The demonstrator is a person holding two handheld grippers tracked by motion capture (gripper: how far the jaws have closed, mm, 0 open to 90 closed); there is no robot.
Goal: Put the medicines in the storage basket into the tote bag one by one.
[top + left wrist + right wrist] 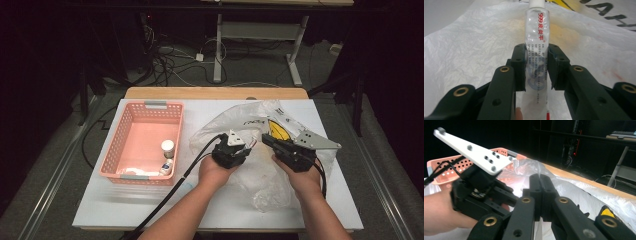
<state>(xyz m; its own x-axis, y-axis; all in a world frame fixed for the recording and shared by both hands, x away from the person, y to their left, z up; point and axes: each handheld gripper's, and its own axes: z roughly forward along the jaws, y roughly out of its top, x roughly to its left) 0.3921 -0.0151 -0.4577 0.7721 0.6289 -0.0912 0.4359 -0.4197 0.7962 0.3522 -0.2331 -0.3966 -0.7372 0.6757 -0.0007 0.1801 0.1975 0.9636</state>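
My left gripper (537, 66) is shut on a white ointment tube (536, 37) with red print and a white cap, which stands up between the pads over the white plastic bag (469, 50). In the high view the left gripper (246, 148) hovers over the middle of the crumpled bag (260, 170). Facing it from the right is my right gripper (266, 138). In the right gripper view its jaws are pressed together (540, 178) on a raised fold of the bag's film (534, 166). The left gripper's body (479, 192) is close at the left.
A pink basket (150, 106) sits at the table's left, with a small white bottle (167, 147) and other small items (166, 166) in it. A yellow printed patch (278, 131) shows on the bag. The table's wooden far edge (215, 92) lies behind.
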